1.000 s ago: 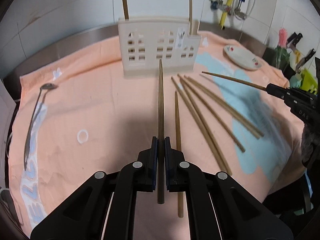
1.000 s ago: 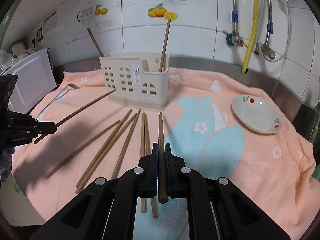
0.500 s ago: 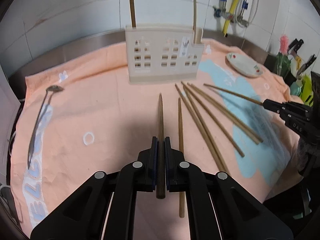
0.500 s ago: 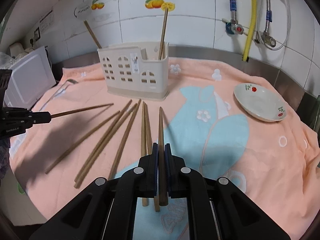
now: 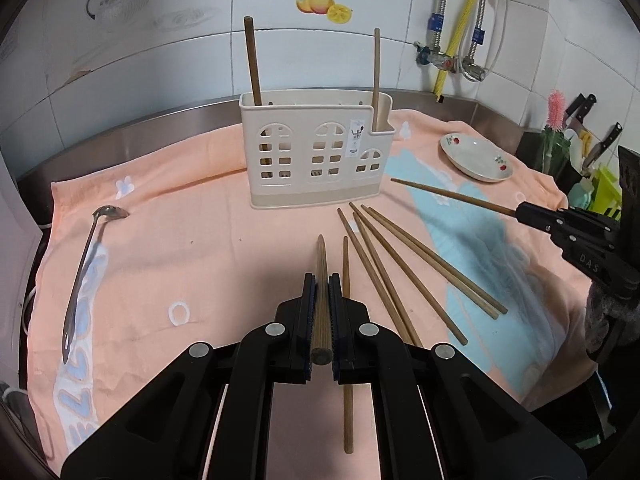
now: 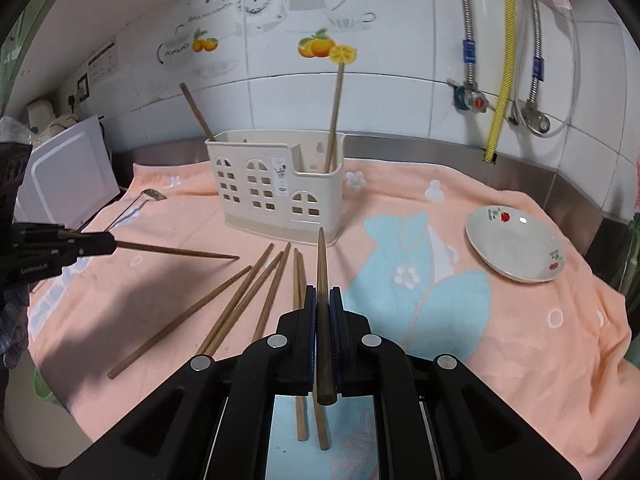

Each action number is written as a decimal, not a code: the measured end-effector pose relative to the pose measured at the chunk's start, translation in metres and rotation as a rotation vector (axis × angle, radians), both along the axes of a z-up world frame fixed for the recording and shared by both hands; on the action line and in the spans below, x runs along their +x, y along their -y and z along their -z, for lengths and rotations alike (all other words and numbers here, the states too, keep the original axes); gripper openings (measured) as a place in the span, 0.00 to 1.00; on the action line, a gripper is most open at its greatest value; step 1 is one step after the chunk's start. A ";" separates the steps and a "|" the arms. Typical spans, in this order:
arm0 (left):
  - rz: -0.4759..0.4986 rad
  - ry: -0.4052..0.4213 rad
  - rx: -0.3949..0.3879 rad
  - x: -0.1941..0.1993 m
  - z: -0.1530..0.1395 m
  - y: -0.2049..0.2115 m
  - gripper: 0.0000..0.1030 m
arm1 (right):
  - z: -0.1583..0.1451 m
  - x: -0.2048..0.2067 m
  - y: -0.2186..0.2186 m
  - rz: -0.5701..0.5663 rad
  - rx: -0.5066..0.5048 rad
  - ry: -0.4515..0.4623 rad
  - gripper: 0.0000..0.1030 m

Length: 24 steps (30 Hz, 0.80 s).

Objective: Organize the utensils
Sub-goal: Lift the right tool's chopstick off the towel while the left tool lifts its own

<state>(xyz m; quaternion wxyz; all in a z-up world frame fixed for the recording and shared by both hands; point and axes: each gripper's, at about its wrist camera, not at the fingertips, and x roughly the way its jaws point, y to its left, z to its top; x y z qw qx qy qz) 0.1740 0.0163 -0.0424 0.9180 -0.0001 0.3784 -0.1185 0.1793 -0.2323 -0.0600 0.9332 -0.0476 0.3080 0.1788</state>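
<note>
Left wrist view: we see the left gripper (image 5: 320, 280) with its jaws clamped on a chopstick (image 5: 321, 280), long axis running straight ahead along the fingers, thin tip toward the utensil holder (image 5: 316, 152), blunt end toward the camera. It is lifted clear of the peach towel (image 5: 192, 236) that covers the tabletop. Open towel lies between the tip and the holder. To the left lies a metal ladle (image 5: 86, 268), near the towel's left edge. To the right, the loose chopsticks (image 5: 396, 272) fan out on the towel, tips toward the holder. The steel rim (image 5: 132, 132) of the tabletop and the tiled wall (image 5: 160, 68) close off the far side just behind the holder. Two chopsticks already stand in the holder, one at each end.

Right wrist view: we note the right gripper (image 6: 322, 292) closed on a second chopstick (image 6: 321, 280), also pointing forward, tip near the holder's lower right corner, raised above the towel. A small plate (image 6: 516, 240) sits well to the right, with bare towel between. The left gripper comes in from the left edge, its chopstick nearly level and pointing right.
</note>
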 end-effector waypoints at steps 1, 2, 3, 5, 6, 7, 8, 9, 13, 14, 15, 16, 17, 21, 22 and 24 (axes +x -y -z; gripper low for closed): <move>-0.001 0.001 0.001 0.000 0.000 0.000 0.05 | 0.001 0.000 -0.001 -0.004 -0.009 -0.008 0.06; -0.002 0.000 0.001 0.000 0.000 -0.001 0.05 | 0.004 0.001 -0.003 -0.007 -0.018 -0.019 0.06; -0.002 0.000 0.000 0.000 0.000 -0.001 0.05 | 0.006 0.002 -0.004 -0.007 -0.024 -0.025 0.06; -0.001 -0.002 0.000 0.000 0.000 -0.001 0.05 | 0.010 0.004 -0.003 -0.003 -0.025 -0.037 0.06; -0.001 -0.003 0.000 0.000 0.001 -0.001 0.05 | 0.011 0.006 -0.003 -0.002 -0.022 -0.043 0.06; -0.001 -0.005 -0.001 0.000 0.001 -0.001 0.05 | 0.012 0.007 -0.003 0.000 -0.022 -0.047 0.06; -0.002 -0.005 -0.002 0.001 0.001 -0.002 0.05 | 0.012 0.009 -0.003 0.000 -0.024 -0.050 0.06; -0.003 -0.004 -0.003 0.001 0.000 -0.002 0.05 | 0.012 0.010 -0.004 -0.002 -0.027 -0.053 0.06; -0.006 0.004 -0.005 0.001 -0.004 -0.005 0.05 | 0.005 0.011 -0.005 -0.003 -0.033 -0.031 0.06; -0.006 0.006 -0.005 0.001 -0.005 -0.005 0.05 | 0.003 0.010 -0.005 -0.004 -0.027 -0.023 0.06; -0.006 0.007 -0.006 0.002 -0.006 -0.005 0.05 | 0.001 0.011 -0.005 -0.004 -0.022 -0.017 0.06; -0.005 0.010 -0.005 0.002 -0.007 -0.004 0.05 | -0.001 0.010 -0.005 -0.002 -0.017 -0.009 0.06; -0.004 0.011 -0.005 0.002 -0.007 -0.004 0.05 | -0.002 0.011 -0.006 -0.005 -0.014 -0.006 0.06; -0.001 0.012 -0.002 0.003 -0.008 -0.002 0.05 | -0.006 0.013 -0.007 -0.004 0.013 0.009 0.06; 0.000 0.012 -0.003 0.004 -0.009 -0.002 0.05 | -0.008 0.013 -0.007 -0.002 0.020 0.015 0.06; 0.000 0.013 -0.003 0.007 -0.011 -0.002 0.05 | -0.012 0.016 -0.007 -0.001 0.040 0.028 0.06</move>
